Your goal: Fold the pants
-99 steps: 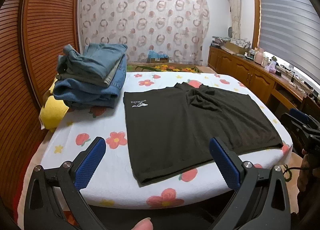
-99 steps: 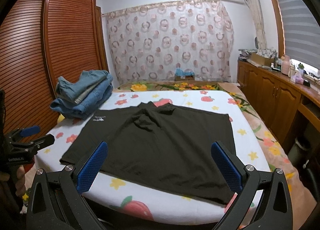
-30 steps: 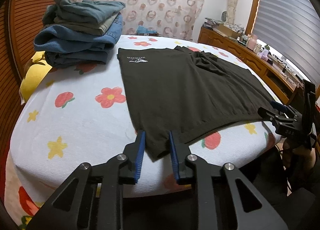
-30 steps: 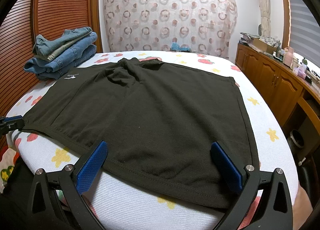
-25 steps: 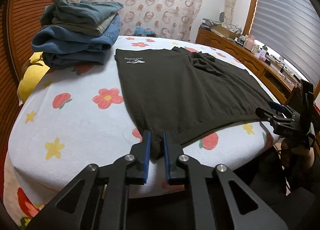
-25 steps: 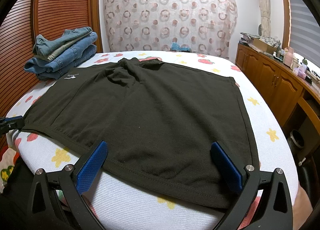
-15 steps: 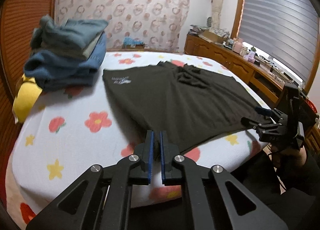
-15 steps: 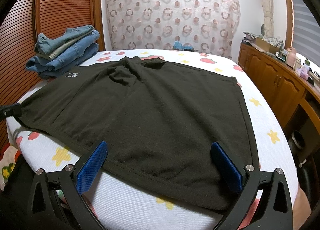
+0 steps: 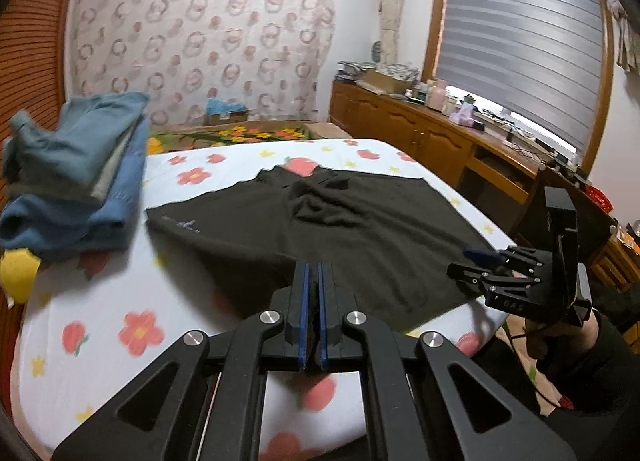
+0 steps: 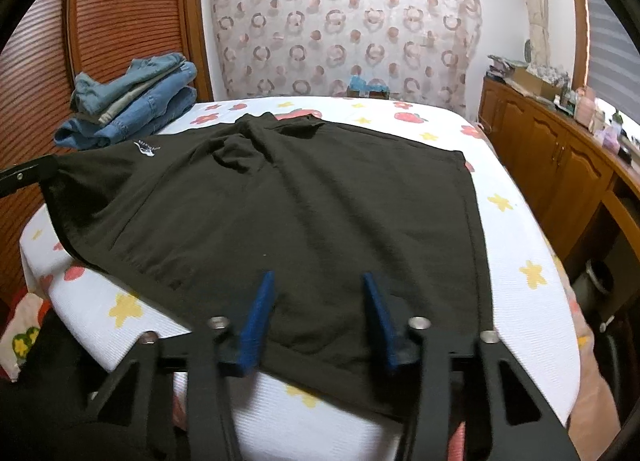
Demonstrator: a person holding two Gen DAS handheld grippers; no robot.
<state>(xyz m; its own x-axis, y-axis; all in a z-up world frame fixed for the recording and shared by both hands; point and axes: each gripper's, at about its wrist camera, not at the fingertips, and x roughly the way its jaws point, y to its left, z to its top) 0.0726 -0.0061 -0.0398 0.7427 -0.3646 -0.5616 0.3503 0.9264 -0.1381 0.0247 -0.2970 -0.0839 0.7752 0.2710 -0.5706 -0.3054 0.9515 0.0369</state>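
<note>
Dark pants (image 9: 360, 221) (image 10: 304, 201) lie spread flat on the bed (image 9: 100, 301) (image 10: 520, 221), which has a white flowered cover. My left gripper (image 9: 312, 273) is shut on their near left corner and holds it raised off the cover; in the right wrist view one of its fingers (image 10: 28, 175) shows at the lifted corner. My right gripper (image 10: 318, 289) (image 9: 480, 261) hovers at the near right hem. Its jaws are closing, with the hem lying between the blue pads (image 10: 260, 301), which are still apart from the cloth.
A stack of folded jeans (image 9: 72, 181) (image 10: 132, 101) sits at the bed's far left, over something yellow (image 9: 16, 273). Wooden cabinets (image 9: 420, 141) (image 10: 560, 165) with clutter on top run along the right. A louvred wardrobe (image 10: 120, 21) stands at the left.
The left gripper closed on the pants' corner and rose with it, pulling the cloth up. The right gripper's jaws went from wide apart to much narrower over the hem.
</note>
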